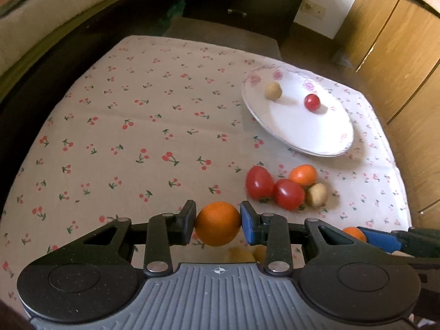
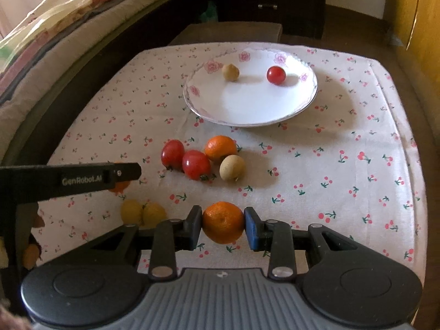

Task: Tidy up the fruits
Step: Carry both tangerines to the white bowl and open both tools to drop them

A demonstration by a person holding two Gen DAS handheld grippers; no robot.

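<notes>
My left gripper (image 1: 217, 223) is shut on an orange mandarin (image 1: 217, 224), held just above the cloth. My right gripper (image 2: 223, 224) is shut on another mandarin (image 2: 223, 222). A white flowered plate (image 1: 299, 126) (image 2: 247, 104) holds a tan longan (image 1: 273, 90) (image 2: 230, 72) and a red cherry tomato (image 1: 311, 102) (image 2: 275, 75). In front of the plate lie two red tomatoes (image 1: 258, 183) (image 2: 196, 164), a mandarin (image 1: 303, 175) (image 2: 220, 147) and a longan (image 1: 316, 194) (image 2: 231, 167). Two yellow fruits (image 2: 143, 213) lie at the left in the right wrist view.
A cherry-print cloth (image 1: 137, 126) (image 2: 343, 165) covers the small table. A bed (image 2: 55, 41) runs along the left. A dark cabinet (image 1: 247, 2) stands behind, wooden doors (image 1: 398, 55) to the right. The left gripper's arm (image 2: 68, 181) crosses the right wrist view.
</notes>
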